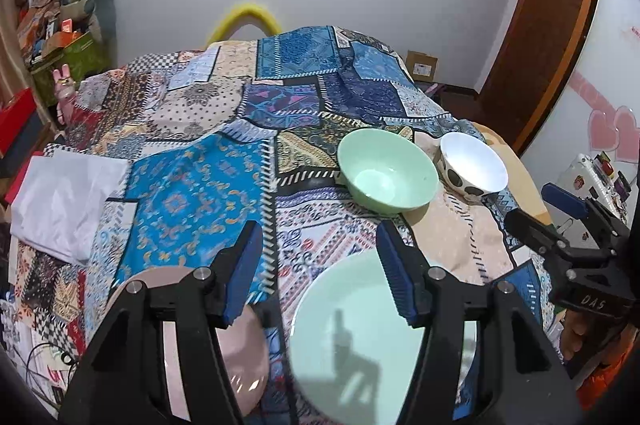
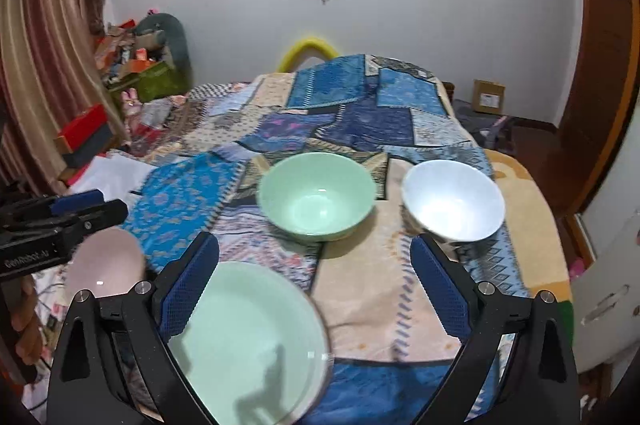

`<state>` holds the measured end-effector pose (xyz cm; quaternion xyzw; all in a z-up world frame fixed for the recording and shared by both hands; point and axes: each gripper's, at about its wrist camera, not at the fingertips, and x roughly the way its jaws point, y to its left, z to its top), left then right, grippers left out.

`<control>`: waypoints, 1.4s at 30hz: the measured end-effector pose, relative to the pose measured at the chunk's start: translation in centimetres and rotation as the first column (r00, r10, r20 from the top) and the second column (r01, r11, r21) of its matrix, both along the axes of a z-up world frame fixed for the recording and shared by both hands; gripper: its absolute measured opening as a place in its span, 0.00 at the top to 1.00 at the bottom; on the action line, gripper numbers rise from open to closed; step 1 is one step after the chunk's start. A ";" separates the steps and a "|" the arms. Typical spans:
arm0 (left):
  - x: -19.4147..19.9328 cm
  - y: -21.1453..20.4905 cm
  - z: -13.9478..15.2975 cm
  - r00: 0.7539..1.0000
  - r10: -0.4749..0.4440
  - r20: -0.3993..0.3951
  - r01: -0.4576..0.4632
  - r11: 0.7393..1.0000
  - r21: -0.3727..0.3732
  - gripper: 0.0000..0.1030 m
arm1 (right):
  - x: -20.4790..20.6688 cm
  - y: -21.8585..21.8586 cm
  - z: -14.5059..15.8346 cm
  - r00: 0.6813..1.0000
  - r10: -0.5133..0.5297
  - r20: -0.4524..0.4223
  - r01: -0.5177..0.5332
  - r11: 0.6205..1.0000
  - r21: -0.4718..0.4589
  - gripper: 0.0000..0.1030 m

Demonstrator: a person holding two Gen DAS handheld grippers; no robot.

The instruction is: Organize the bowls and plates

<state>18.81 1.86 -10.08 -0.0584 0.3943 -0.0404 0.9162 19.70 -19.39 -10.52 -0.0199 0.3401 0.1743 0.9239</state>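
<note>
Beneath both empty claws (right point(image 2: 316, 285) wide, left point(image 1: 320, 273) half-spread) lies the green plate point(image 2: 248, 341).

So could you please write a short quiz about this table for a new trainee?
1. True or false: the green bowl is stacked inside the white bowl.
2. Which dish lies beside the green plate? A) pink plate B) glass cup C) black pan
3. Fill in: neither the left gripper nor the right gripper holds ____.

Key: 1 false; 2 A; 3 anything (both jaws stand open).
</note>
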 end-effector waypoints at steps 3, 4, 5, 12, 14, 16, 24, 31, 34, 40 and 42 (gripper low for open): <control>1.8 -0.8 -0.5 1.000 -0.011 -0.012 0.011 1.000 -0.003 0.43 | 1.2 -0.5 -0.8 1.000 -0.003 -0.019 0.003 1.000 0.005 0.07; 2.4 -1.0 -0.8 1.000 -0.015 -0.017 0.015 1.000 -0.002 0.43 | 1.7 -0.6 -1.1 1.000 -0.007 -0.028 0.007 1.000 0.011 0.07; 3.0 -1.3 -1.1 1.000 -0.020 -0.022 0.020 1.000 0.001 0.43 | 2.0 -0.9 -1.3 0.999 -0.010 -0.032 0.010 1.000 0.017 0.07; 7.6 -2.8 -3.2 0.995 -0.050 -0.083 0.052 0.998 0.022 0.43 | 5.6 -2.0 -3.1 0.994 -0.014 -0.108 0.026 0.993 0.114 0.09; 8.7 -3.0 -3.8 0.994 -0.052 -0.097 0.054 0.998 0.024 0.42 | 6.6 -2.0 -3.7 0.993 -0.017 -0.117 0.030 0.994 0.106 0.22; 9.9 -3.2 -4.6 0.992 -0.055 -0.117 0.058 0.998 0.021 0.42 | 7.4 -1.7 -4.3 0.991 -0.010 -0.132 0.024 0.995 0.099 0.29; 13.4 -3.9 -7.2 0.982 -0.072 -0.174 0.081 0.996 0.041 0.42 | 10.6 -2.0 -7.5 0.971 0.003 -0.241 0.034 0.988 0.148 0.62; 16.0 -4.1 -9.2 0.970 -0.086 -0.228 0.092 0.996 0.018 0.49 | 12.1 -1.9 -8.8 0.960 0.000 -0.278 0.041 0.989 0.141 0.71; 16.9 -4.2 -9.8 0.966 -0.089 -0.242 0.096 0.995 0.019 0.54 | 12.3 -1.9 -9.2 0.957 0.002 -0.289 0.042 0.989 0.145 0.71; 18.2 -4.4 -10.8 0.956 -0.103 -0.276 0.106 0.994 -0.005 0.67 | 12.9 -1.3 -9.8 0.953 0.011 -0.302 0.033 0.989 0.142 0.75; 18.6 -4.5 -11.3 0.951 -0.109 -0.289 0.111 0.994 -0.012 0.72 | 13.2 -1.1 -10.1 0.951 0.016 -0.309 0.031 0.989 0.148 0.76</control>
